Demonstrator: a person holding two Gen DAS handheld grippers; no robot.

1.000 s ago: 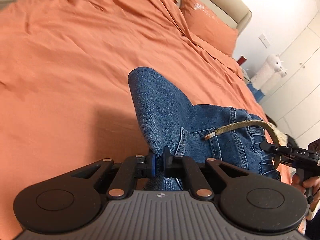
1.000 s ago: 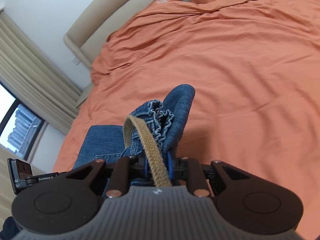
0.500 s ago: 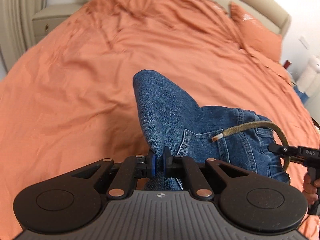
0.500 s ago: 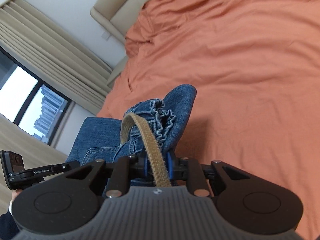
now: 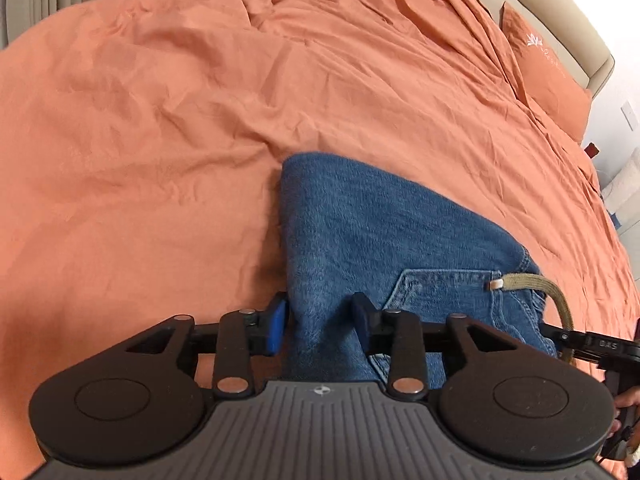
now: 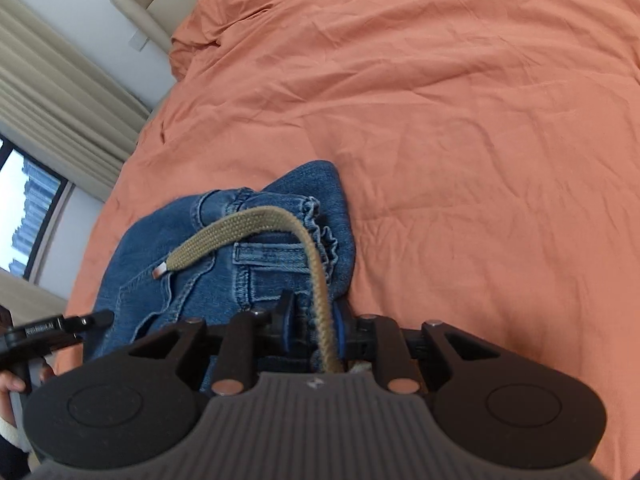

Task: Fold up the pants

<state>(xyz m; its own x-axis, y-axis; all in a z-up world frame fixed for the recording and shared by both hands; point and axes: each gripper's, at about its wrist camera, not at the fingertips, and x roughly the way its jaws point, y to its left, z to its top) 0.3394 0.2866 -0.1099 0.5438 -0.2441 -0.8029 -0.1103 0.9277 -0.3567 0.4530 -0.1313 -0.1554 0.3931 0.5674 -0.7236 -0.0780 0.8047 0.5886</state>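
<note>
The folded blue jeans lie on the orange bedspread, with a back pocket and a tan drawstring on top. My left gripper is open, its fingers standing either side of the near denim edge. In the right wrist view the jeans show their gathered waistband and the tan drawstring, which runs back between the fingers. My right gripper has its fingers slightly apart around the waistband and cord.
An orange pillow and a beige headboard are at the far right. Beige curtains and a window are on the left of the right wrist view. Each gripper shows in the other's view.
Both grippers came down to the bed with the jeans. The left gripper's fingers opened off the denim. The right gripper's fingers parted slightly. The jeans now rest flatter.
</note>
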